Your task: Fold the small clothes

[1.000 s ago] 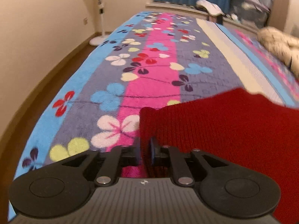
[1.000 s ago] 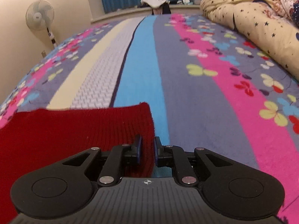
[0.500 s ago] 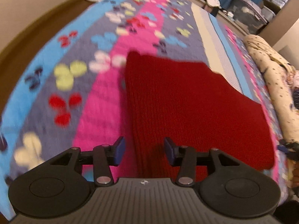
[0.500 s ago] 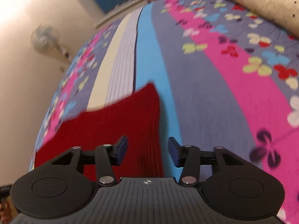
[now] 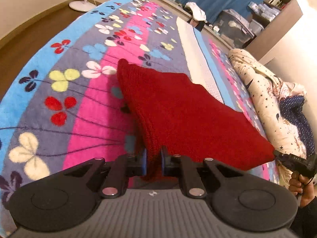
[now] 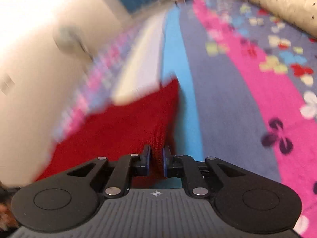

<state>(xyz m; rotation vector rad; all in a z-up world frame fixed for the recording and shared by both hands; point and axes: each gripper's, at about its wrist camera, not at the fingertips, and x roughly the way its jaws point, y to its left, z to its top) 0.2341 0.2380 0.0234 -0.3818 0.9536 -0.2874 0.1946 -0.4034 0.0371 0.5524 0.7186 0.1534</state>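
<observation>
1. The left gripper point(image 5: 153, 162), at the bottom centre of the left wrist view, has just been closing, and its blue-padded jaws now pinch a bunched edge of the red knitted garment point(image 5: 184, 115) between them.
2. The right gripper point(image 6: 156, 162), at the bottom centre of the right wrist view, has likewise just been closing and clamps the opposite near edge of the same garment point(image 6: 122, 127); this view is blurred, but red knit clearly fills the gap between the pads.
3. The garment sits in the middle of the left view, raised at its near edge and sloping away to the flowered, striped fleece blanket point(image 5: 65, 107), where its far corner appears to rest near the pink stripe.
4. As to progress, I judge the fold to be in its early part: both near corners are gripped and lifted, but no crease is laid over yet. What is left is to carry the held edge across, lay it flat, let go, and likely fold again.
5. Count: one red garment, two grippers, one blanket.
6. Also visible: one cream star-printed quilt point(image 5: 265, 99) along the right edge, one white fan base point(image 5: 82, 5) at the upper left, and one hand point(image 5: 301, 184) at the lower right holding the other tool.
</observation>
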